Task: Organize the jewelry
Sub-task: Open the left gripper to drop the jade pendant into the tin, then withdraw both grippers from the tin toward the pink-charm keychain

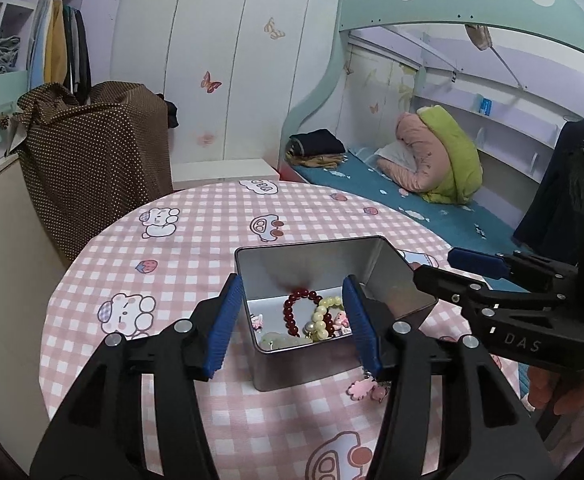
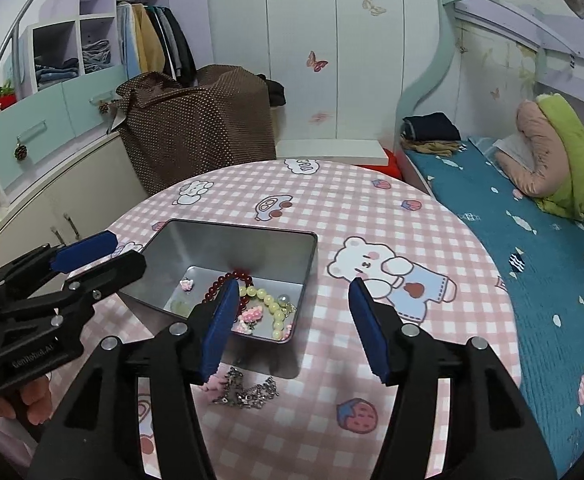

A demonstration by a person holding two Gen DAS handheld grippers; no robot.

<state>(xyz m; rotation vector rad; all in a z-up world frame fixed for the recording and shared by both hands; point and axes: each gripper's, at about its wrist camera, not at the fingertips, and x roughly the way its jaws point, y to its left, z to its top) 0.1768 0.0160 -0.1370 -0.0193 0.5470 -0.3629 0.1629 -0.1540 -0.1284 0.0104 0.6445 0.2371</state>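
A silver metal tin (image 1: pixel 268 364) (image 2: pixel 228 240) stands open on the pink checked table. Inside lie a dark red bead bracelet (image 1: pixel 292 310) (image 2: pixel 220 282), a pale yellow bead bracelet (image 1: pixel 321 316) (image 2: pixel 270 306) and small pink charms (image 2: pixel 250 314). A silver chain with a pink charm (image 2: pixel 248 390) (image 1: pixel 365 388) lies on the cloth just in front of the tin. My left gripper (image 1: pixel 292 324) is open, its fingers straddling the tin's near left part. My right gripper (image 2: pixel 293 328) is open and empty above the tin's near right corner and the chain.
The round table (image 2: pixel 371 208) has a pink checked cloth with cartoon prints. A bed with a teal cover (image 2: pixel 531 248) lies to the right. A brown dotted covered object (image 2: pixel 196 124) and a white cabinet (image 2: pixel 52 184) stand behind and left.
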